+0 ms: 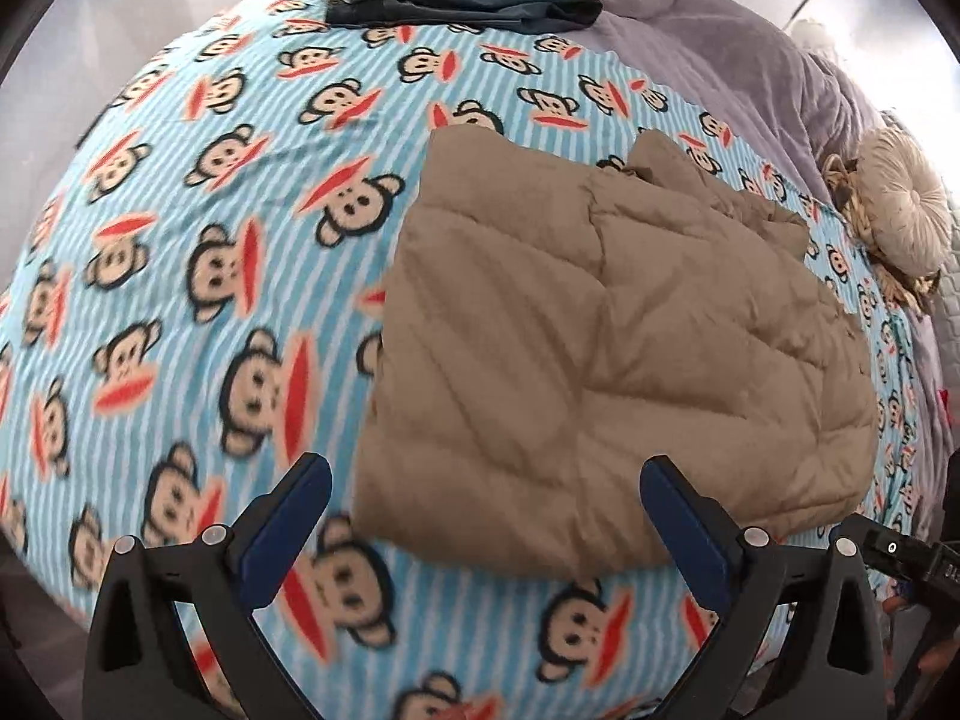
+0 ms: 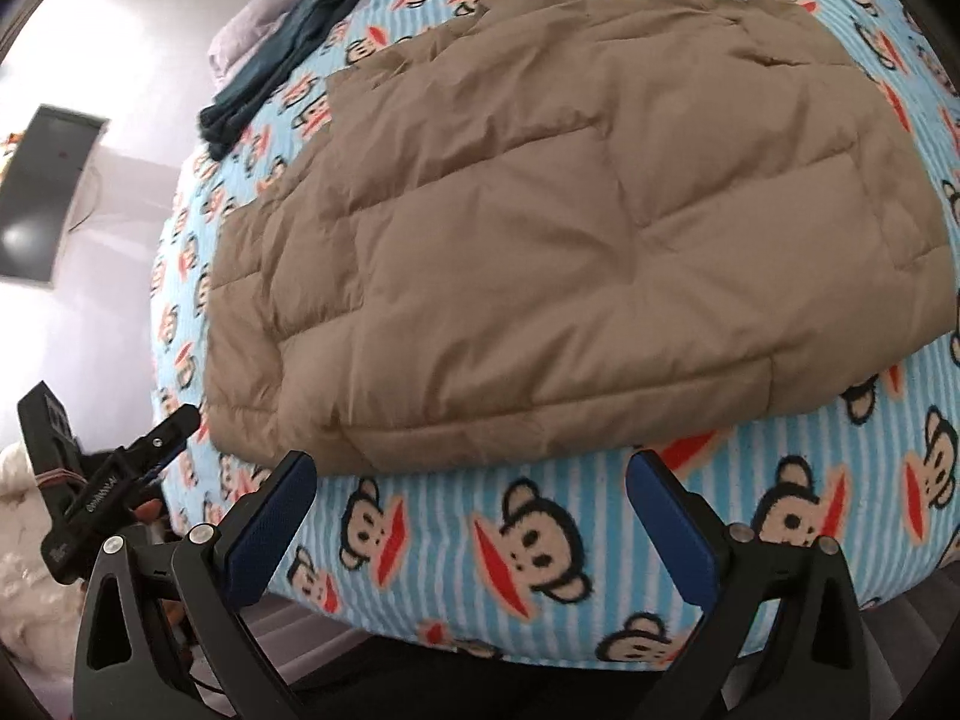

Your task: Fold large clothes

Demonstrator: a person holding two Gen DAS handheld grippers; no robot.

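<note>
— What's lying around that tan quilted puffer jacket (image 1: pixel 606 348) on the bed?

— It sits folded into a thick, roughly square bundle on the fleece blanket (image 1: pixel 228 252), pale blue and white stripes printed all over with cartoon monkey faces. At the far edge of that blanket there's a folded pile of dark blue denim clothes (image 1: pixel 456 3), well apart from the jacket. Behind it lies a rumpled lilac duvet (image 1: pixel 738 42), and off to one side a round cream pleated cushion (image 1: pixel 906 204) leans on something woven.

— Anything on top of the jacket or blocking it?

— No, its top is bare: soft stitched panels, puffy, with shallow creases.

— And the tongs?

— Both pairs gape wide with nothing between the blue pads. The left tongs (image 1: pixel 486 489) hang just above the jacket's near corner, one finger over the blanket, the other over tan fabric. The right tongs (image 2: pixel 471 483) hover at the near hem, over striped fleece at the bed's edge. From the right-hand camera you also catch the other black tool low to the side, and a dark flat screen (image 2: pixel 51 192) on the pale wall.
</note>
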